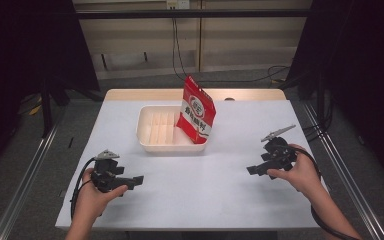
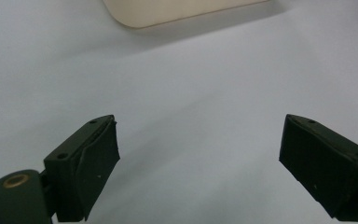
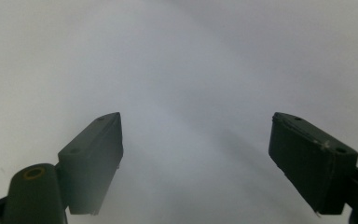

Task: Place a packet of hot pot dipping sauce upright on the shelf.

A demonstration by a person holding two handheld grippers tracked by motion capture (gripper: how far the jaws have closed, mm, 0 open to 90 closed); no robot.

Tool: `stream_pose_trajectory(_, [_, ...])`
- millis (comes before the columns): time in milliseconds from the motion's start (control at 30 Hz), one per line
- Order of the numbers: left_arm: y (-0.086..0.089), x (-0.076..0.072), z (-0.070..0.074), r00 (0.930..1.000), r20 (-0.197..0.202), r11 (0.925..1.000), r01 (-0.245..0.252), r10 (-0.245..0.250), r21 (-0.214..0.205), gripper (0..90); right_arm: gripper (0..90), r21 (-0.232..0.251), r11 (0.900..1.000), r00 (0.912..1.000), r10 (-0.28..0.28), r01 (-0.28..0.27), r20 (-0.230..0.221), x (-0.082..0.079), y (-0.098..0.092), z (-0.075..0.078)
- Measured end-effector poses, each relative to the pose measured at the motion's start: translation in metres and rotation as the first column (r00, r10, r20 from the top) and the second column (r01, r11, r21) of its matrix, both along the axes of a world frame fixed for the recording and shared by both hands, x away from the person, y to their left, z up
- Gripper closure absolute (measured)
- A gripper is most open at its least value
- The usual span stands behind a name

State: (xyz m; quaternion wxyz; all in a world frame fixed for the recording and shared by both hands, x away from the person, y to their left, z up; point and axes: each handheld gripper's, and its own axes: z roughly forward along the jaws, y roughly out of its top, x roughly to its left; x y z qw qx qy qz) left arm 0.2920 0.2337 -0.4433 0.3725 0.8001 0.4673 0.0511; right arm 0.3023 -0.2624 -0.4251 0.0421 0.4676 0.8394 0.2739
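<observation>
High view: your left gripper (image 1: 136, 179) and right gripper (image 1: 252, 170), jaws spread and empty, flank the lower frame, while the red snack bag (image 1: 196, 110) leans in the tray (image 1: 147, 141) at centre—likely light, crinkly, slippery; grip its top seam.

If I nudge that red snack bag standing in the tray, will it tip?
Probably: the red snack bag stands tall, leaning in the cream tray. It looks puffy and likely light, and its thin film would likely crumple under the jaws.
</observation>
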Motion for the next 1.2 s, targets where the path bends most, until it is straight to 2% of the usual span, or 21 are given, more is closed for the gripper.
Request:
stream_pose_trajectory(400, [0.000, 0.001, -0.001, 0.9999, 0.001, 0.9999, 0.010, -0.010, 0.010, 11.5, 17.3, 0.025, 0.9983, 0.9986, -0.053, 0.053, 0.003, -0.012, -0.029, -0.010])
stream_pose_trajectory(433, [-0.001, 0.000, -0.001, 1.0000, 0.000, 1.0000, -0.003, 0.003, -0.003, 11.5, 17.3, 0.021, 0.9982, 0.9984, -0.056, 0.056, 0.001, -0.013, -0.030, -0.010])
stream_pose_trajectory(533, [-0.002, 0.000, -0.002, 1.0000, -0.001, 1.0000, 0.000, 0.000, -0.002, 11.5, 16.8, 0.026, 0.9971, 0.9975, -0.071, 0.071, -0.002, -0.016, -0.036, -0.012])
stream_pose_trajectory(700, [-0.002, 0.000, -0.002, 1.0000, -0.002, 1.0000, 0.001, -0.001, -0.005, 11.5, 16.8, 0.051, 0.9946, 0.9956, -0.092, 0.091, 0.018, -0.020, -0.045, -0.018])
stream_pose_trajectory(833, [-0.002, 0.000, -0.002, 1.0000, -0.002, 1.0000, 0.002, -0.002, -0.003, 11.5, 17.0, 0.043, 0.9934, 0.9939, -0.108, 0.107, 0.024, -0.024, -0.050, -0.021])
stream_pose_trajectory(1133, [-0.003, 0.001, -0.002, 0.9998, 0.001, 0.9997, 0.021, -0.021, 0.012, 11.6, 17.5, 0.060, 0.9883, 0.9887, -0.143, 0.141, 0.044, -0.033, -0.061, -0.020])
stream_pose_trajectory(1200, [-0.005, 0.001, -0.002, 0.9999, 0.000, 0.9999, 0.012, -0.012, 0.002, 11.6, 17.5, 0.060, 0.9878, 0.9879, -0.147, 0.144, 0.049, -0.034, -0.062, -0.019])
